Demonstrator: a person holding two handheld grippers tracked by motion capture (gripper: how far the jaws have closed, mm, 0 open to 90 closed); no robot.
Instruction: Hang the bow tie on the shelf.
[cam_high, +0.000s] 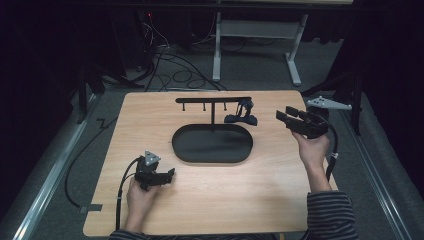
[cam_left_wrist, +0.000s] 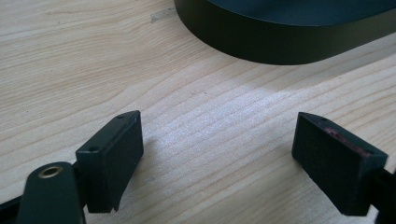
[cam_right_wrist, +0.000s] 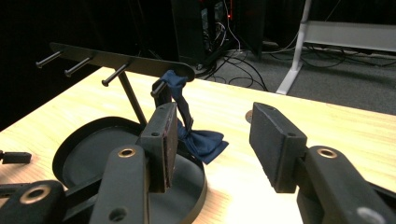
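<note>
One black oval tray (cam_high: 212, 155) bare inside; bow tie (cam_right_wrist: 201, 142) hangs from rack peg (cam_right_wrist: 159, 88); both tongs released

free: bare table (cam_high: 225, 185) in front of the tray (cam_high: 212, 145), open from left to right | blocked: rack (cam_high: 212, 100) with pegs standing across the tray's far side | bow tie (cam_high: 242, 114) hangs off the right end peg, between rack and right gripper (cam_high: 286, 116) | right edge beyond it open

bow tie (cam_right_wrist: 201, 140) – navy blue | hangs by its strap from stand's end peg (cam_right_wrist: 159, 87) | bow rests at tray rim (cam_right_wrist: 198, 196) – tabletop
</note>
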